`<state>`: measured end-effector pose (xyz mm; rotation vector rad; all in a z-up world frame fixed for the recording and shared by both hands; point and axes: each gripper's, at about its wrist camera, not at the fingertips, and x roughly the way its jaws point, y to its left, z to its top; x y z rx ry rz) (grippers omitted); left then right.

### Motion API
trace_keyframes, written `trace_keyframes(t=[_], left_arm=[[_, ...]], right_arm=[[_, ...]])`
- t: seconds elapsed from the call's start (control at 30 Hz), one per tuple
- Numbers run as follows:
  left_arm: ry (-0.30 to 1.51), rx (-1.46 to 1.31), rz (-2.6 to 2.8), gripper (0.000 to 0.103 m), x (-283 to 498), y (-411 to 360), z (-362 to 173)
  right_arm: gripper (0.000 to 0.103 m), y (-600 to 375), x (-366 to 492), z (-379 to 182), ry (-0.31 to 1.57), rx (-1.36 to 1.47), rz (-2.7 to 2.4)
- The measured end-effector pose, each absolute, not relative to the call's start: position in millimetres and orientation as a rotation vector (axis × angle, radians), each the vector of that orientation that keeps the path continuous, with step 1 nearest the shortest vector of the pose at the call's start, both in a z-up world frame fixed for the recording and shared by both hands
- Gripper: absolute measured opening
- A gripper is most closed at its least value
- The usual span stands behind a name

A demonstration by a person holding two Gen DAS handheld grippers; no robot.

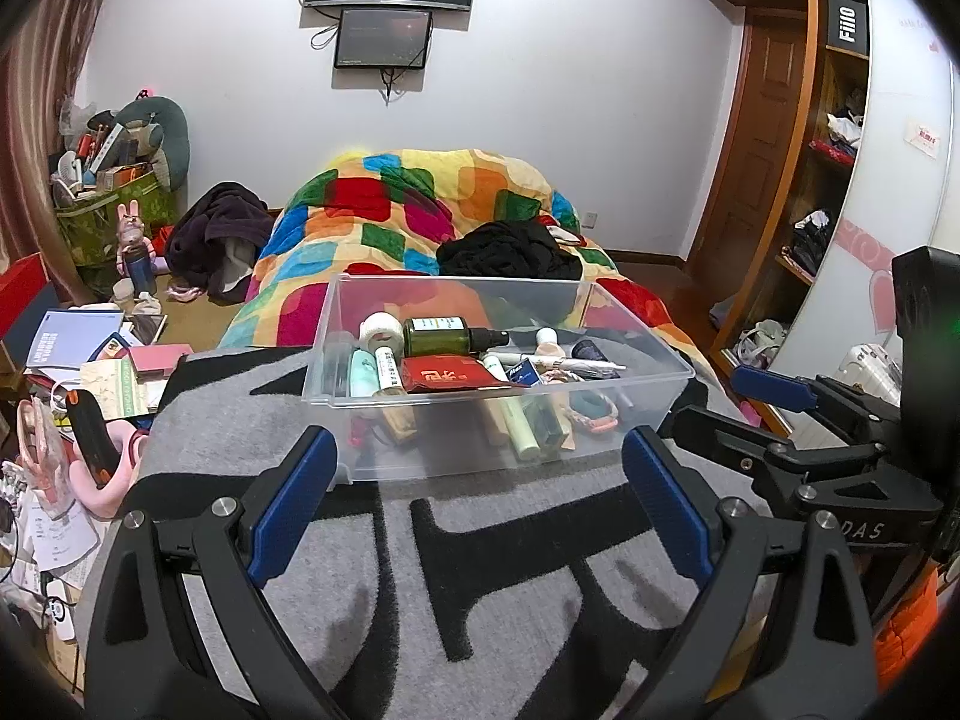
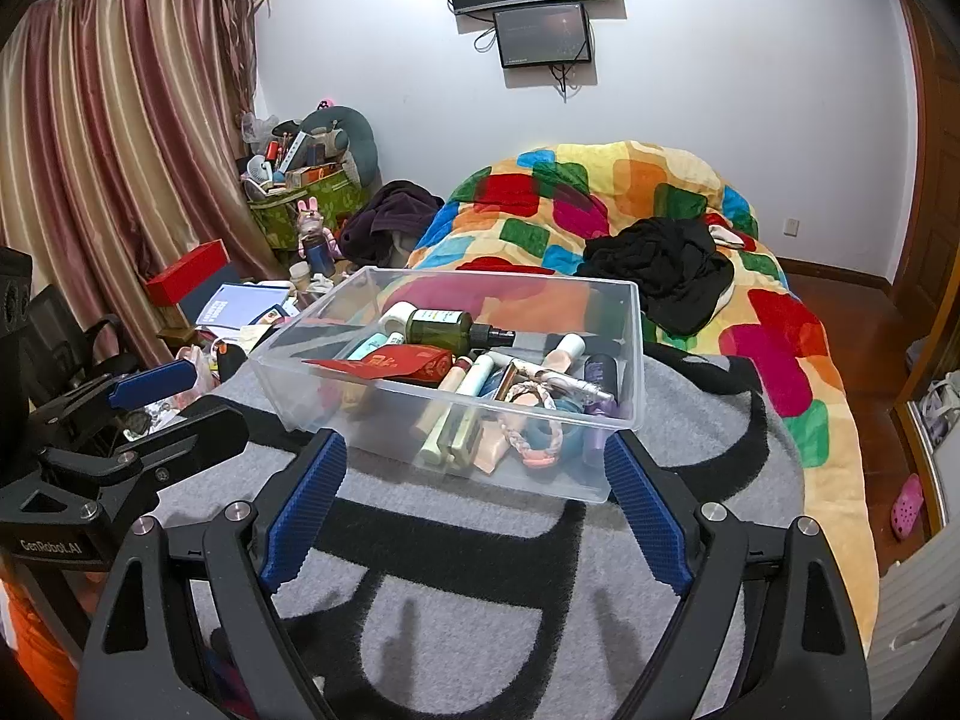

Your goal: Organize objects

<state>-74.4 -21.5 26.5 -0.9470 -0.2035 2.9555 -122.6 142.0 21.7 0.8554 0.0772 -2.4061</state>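
Both grippers, left gripper point(image 1: 474, 498) and right gripper point(image 2: 474, 504), hover with jaws apart just short of the clear plastic bin point(image 1: 480, 456) on the grey blanket point(image 1: 492, 570). Bin's crammed, so grabbing one thing could drag out neighbours.

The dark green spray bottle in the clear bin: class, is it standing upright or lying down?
Lying down. The bottle rests on its side atop other items in the bin, nozzle pointing right.
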Motion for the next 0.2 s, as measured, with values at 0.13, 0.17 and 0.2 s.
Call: trace_keyframes(t=[0.13,0.17,0.2], left_arm=[[-0.208,-0.943,2.957,0.097,-74.7,-21.3,26.6],[-0.205,-0.945,2.955,0.097,-74.7,-21.4,26.6],[-0.204,-0.946,2.956,0.097,-74.2,-21.7,26.5]], right_arm=[[0.086,138.7,-119.4,19.9,0.078,0.860,-2.403],[0.086,138.8,-119.4,19.9,0.078,0.860,-2.403],[0.086,138.2,-118.9,19.8,0.078,0.860,-2.403]])
